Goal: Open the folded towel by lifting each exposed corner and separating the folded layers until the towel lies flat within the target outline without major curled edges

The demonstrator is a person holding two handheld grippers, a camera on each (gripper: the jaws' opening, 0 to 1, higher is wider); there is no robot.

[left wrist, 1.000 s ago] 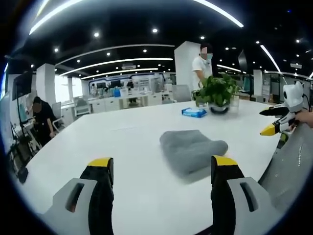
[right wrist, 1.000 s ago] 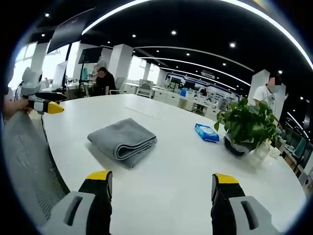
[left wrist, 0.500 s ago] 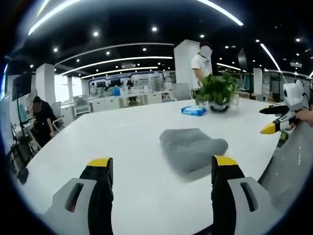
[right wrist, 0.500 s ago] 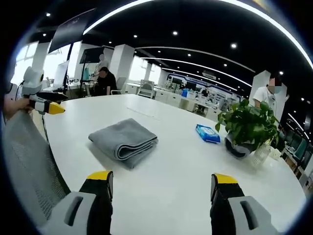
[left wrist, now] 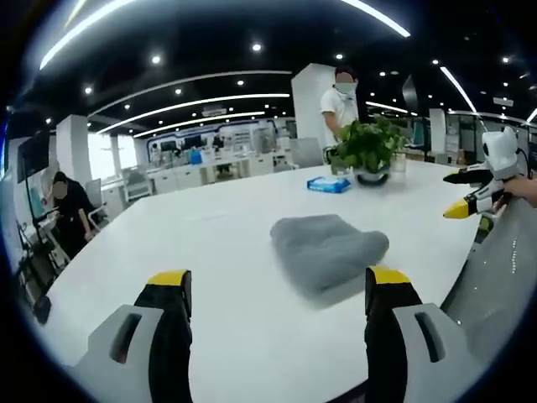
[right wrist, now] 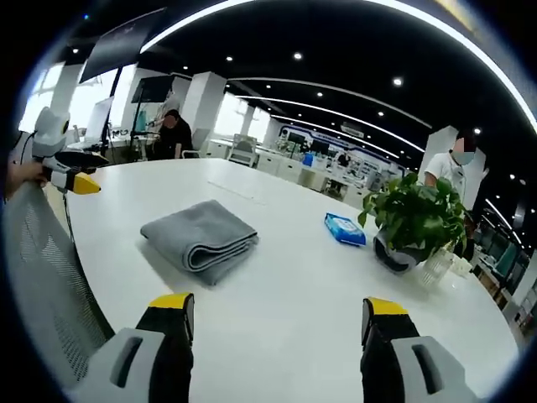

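Left gripper view first: my left gripper [left wrist: 277, 294] hangs above the white table [left wrist: 210, 252] with its jaws wide apart and nothing between them. The grey towel [left wrist: 325, 252] lies folded on the table just beyond the right-hand jaw, apart from it. Behind the towel I see a blue packet [left wrist: 328, 184] and a potted plant [left wrist: 367, 151], well clear of it, and a person in a white top [left wrist: 340, 105] stands behind the plant. Another person in dark clothes [left wrist: 63, 210] sits off to the left side. My right gripper [left wrist: 474, 197] comes in at the right edge above a grey mesh chair back [left wrist: 495, 285]; I cannot tell from here how its jaws stand. The towel's near edge blurs into its shadow, and I can make out no outline on the table. Its long axis runs away from me, slightly leftward.

Right gripper view: my right gripper [right wrist: 277, 306] also has its jaws spread and empty. The towel [right wrist: 199, 238] sits left of centre, rounded fold layers facing me and rightward. Packet [right wrist: 344, 227] and plant [right wrist: 411, 222] stand to its right, nothing lying between gripper and towel. The left gripper [right wrist: 71, 178] shows at the left edge, partly cut off, above the chair back [right wrist: 42, 277].
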